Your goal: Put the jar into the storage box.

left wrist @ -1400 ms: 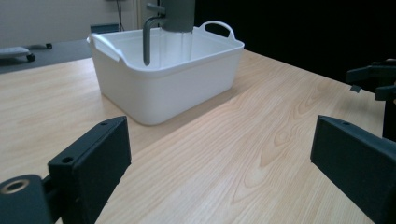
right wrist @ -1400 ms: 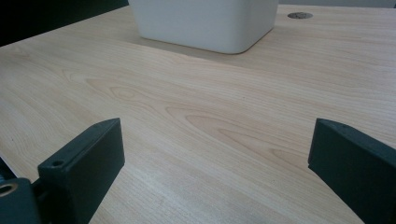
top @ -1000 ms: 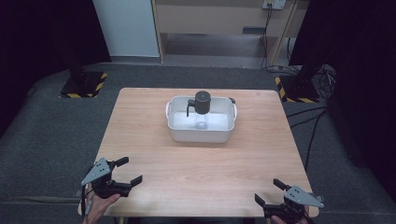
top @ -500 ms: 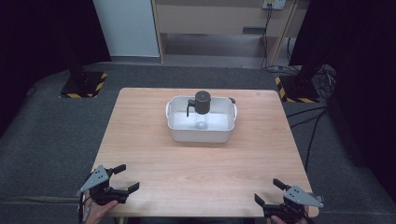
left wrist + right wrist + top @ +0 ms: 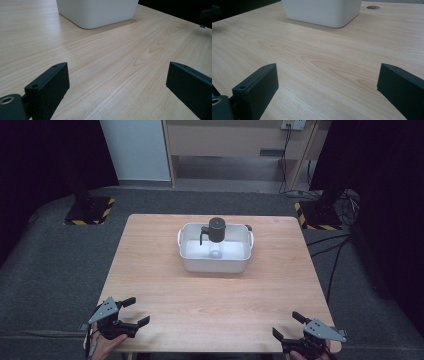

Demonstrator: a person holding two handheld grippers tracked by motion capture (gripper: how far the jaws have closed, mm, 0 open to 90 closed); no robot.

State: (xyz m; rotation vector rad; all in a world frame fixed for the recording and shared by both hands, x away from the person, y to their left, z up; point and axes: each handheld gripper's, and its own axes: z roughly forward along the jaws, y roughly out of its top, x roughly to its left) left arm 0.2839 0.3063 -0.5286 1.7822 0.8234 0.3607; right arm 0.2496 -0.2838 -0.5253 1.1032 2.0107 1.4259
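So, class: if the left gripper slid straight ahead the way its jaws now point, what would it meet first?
Probably the white tub. The left gripper sits open, low over the bare wooden table, with nothing between its jaws and the tub's near corner. Depth is unclear, so it might just graze past that corner.

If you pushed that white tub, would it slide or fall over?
The white plastic tub would probably slide, not tip: it looks low and wide on the smooth wooden table. The tall dark jug standing inside might wobble or topple.
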